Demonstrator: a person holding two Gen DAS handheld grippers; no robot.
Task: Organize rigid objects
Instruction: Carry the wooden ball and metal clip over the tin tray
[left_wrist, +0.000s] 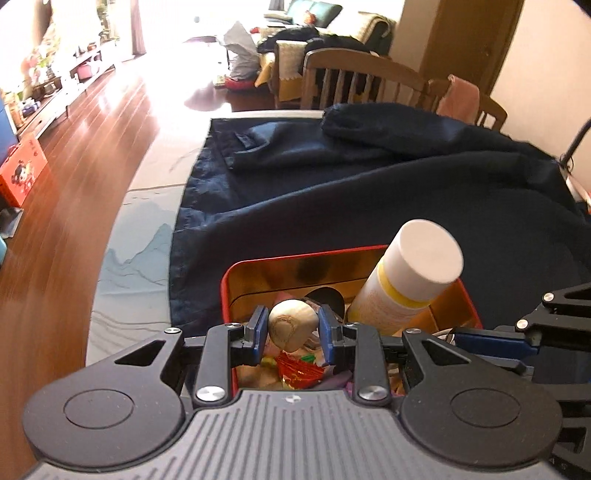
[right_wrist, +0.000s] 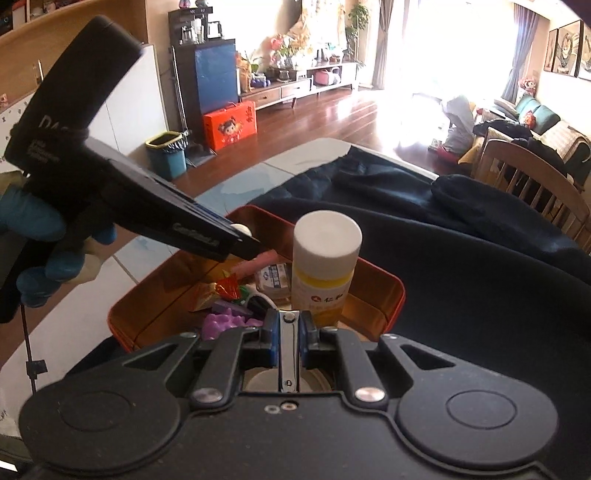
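Note:
A red tin box (left_wrist: 471, 295) with a gold inside sits on a dark blue cloth. In it stand a white-capped bottle with a yellow band (left_wrist: 406, 273) and several small items, among them a red wrapper (right_wrist: 227, 286) and a purple piece (right_wrist: 221, 323). My left gripper (left_wrist: 292, 314) hovers over the box's near side, shut on a beige nut-like object (left_wrist: 291, 328). My right gripper (right_wrist: 289, 319) is shut on a metal nail clipper (right_wrist: 289, 350), just short of the box (right_wrist: 400, 295) and the bottle (right_wrist: 325, 254). In the right wrist view the left gripper (right_wrist: 247, 240) reaches in from the upper left, held by a blue-gloved hand (right_wrist: 40, 221).
The dark blue cloth (left_wrist: 369, 192) covers most of the table, with a bunched fold at the far side. Wooden chairs (left_wrist: 354, 74) stand beyond the table. To the left the table edge (left_wrist: 122, 236) drops to a wooden floor. A cable (left_wrist: 574, 144) hangs at the right.

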